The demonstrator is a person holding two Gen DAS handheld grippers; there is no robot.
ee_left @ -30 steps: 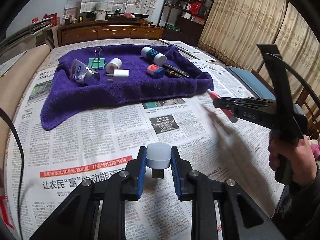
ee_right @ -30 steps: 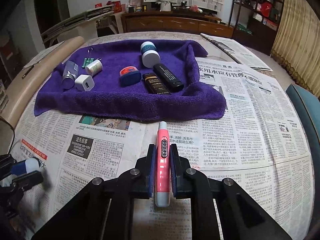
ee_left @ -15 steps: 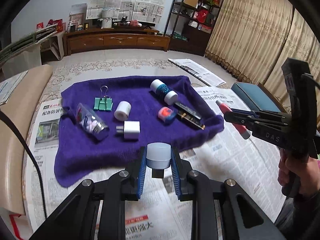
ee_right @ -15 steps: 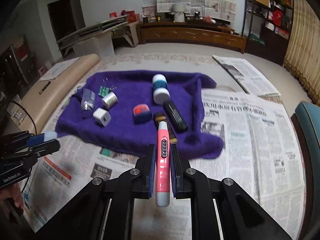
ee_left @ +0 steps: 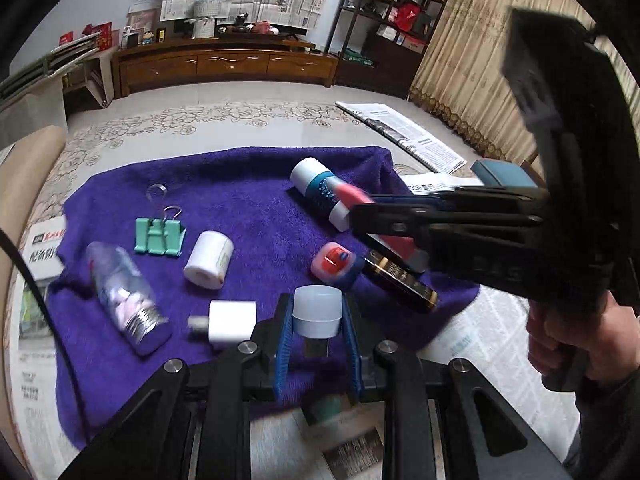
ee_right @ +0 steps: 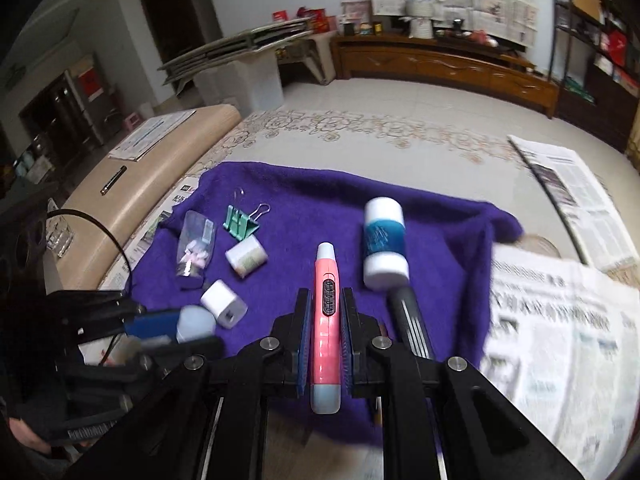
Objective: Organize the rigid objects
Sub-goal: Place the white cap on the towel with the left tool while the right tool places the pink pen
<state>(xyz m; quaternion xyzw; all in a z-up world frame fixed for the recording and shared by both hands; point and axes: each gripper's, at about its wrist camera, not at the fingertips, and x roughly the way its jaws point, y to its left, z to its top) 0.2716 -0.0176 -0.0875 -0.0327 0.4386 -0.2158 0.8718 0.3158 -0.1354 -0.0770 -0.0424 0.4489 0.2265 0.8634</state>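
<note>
Two grippers hang over the purple towel (ee_left: 248, 200). Left gripper (ee_left: 318, 320) clamps a white USB night light (ee_left: 316, 310); right gripper (ee_right: 326, 320) clamps a pink pen-shaped tool (ee_right: 327, 320), both above the towel's near edge.

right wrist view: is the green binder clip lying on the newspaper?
No. The green binder clip rests on the purple towel, near its far left corner.

Towel (ee_right: 440, 240) back edge free; items crowd front.
</note>
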